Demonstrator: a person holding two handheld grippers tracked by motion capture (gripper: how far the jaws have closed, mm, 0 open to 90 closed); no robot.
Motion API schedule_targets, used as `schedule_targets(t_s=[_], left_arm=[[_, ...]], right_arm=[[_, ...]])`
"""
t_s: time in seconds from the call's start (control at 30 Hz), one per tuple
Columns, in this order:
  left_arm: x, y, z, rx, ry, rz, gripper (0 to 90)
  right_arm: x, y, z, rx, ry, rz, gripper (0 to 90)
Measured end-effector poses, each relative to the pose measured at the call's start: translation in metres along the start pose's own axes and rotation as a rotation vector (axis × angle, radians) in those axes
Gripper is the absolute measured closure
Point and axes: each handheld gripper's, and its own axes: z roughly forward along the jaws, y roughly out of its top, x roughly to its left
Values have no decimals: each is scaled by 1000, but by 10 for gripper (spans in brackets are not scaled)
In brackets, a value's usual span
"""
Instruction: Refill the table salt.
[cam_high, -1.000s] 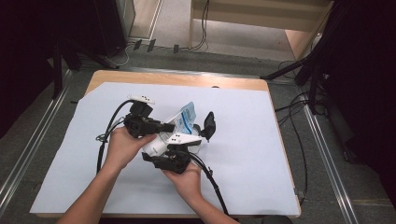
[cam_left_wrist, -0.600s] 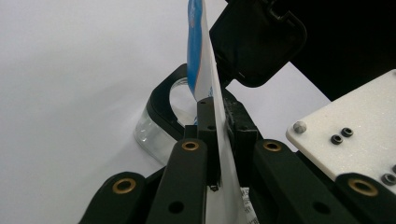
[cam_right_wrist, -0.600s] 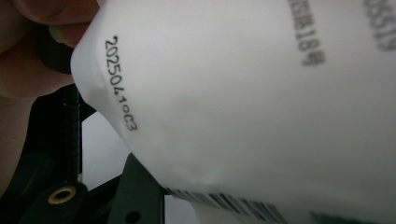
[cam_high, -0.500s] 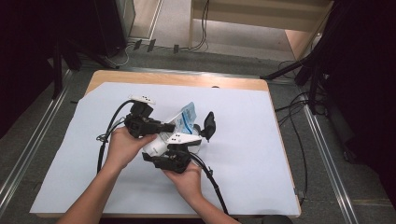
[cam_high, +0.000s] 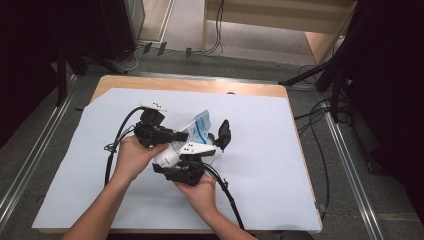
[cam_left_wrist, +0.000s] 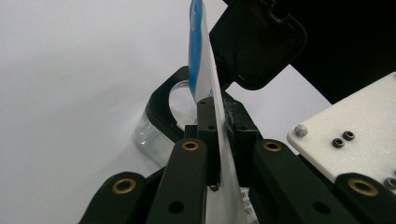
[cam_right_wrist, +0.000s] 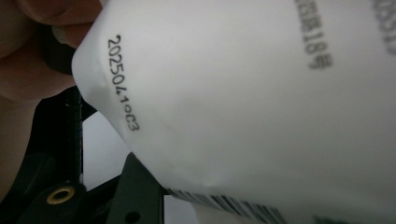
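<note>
White plastic pouch sits above the pale sheet, unchanged over the last second: left gripper pinches its blue-printed edge, right gripper clasps its body, so work has paused.

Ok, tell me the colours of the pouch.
White with blue print, pouch; clearest in the left gripper view.

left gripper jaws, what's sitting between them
The thin edge of a blue and white pouch; the left gripper is pinched shut on it, seen in the left gripper view.
</note>
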Motion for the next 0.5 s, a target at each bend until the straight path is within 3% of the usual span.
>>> schedule_targets(t_s=[0.5], left_arm=[[1,2,0,-3,-15,-8,864]], right_arm=[[-1,0,-1,-13,7,8,635]])
